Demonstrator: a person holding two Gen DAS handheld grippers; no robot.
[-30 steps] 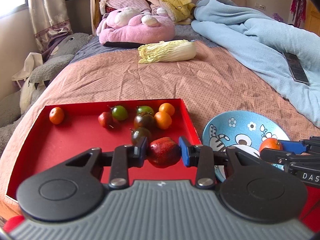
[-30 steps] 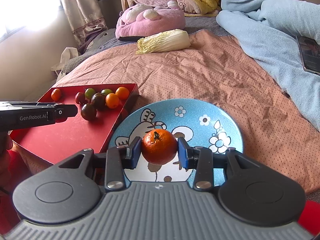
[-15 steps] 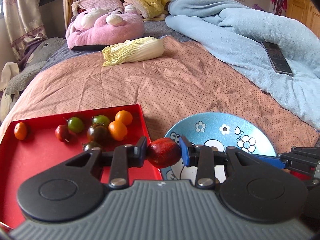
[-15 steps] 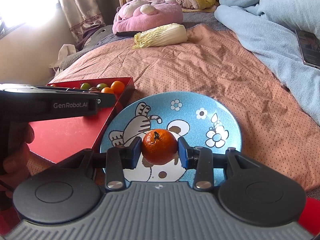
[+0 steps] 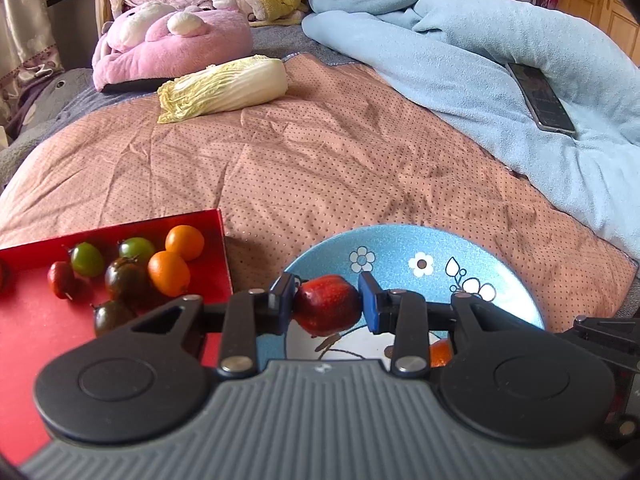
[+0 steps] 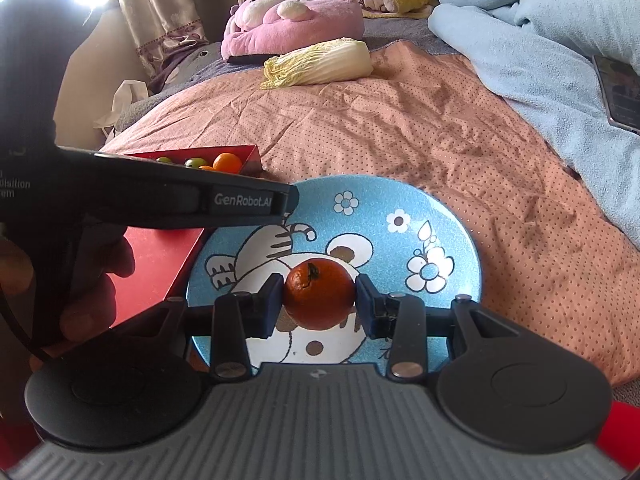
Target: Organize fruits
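Observation:
My left gripper [image 5: 326, 306] is shut on a dark red fruit [image 5: 327, 309] and holds it over the left part of the blue cartoon plate [image 5: 404, 248]. My right gripper [image 6: 318, 300] is shut on an orange mandarin [image 6: 318, 294] over the middle of the same plate [image 6: 400, 204]. The red tray [image 5: 32, 332] lies left of the plate and holds several small fruits: orange ones [image 5: 170, 272], green ones [image 5: 87, 258] and dark ones [image 5: 126, 280]. The left gripper's body [image 6: 160, 200] crosses the right wrist view above the tray's corner [image 6: 250, 156].
A napa cabbage [image 5: 224, 88] lies farther up the salmon bedspread [image 5: 320, 160]. A pink plush [image 5: 172, 40] sits behind it. A light blue blanket [image 5: 480, 48] with a phone [image 5: 540, 96] on it fills the right side.
My left gripper has carried the red fruit rightward from over the tray to over the plate. My right gripper still holds the mandarin over the plate, slightly lower.

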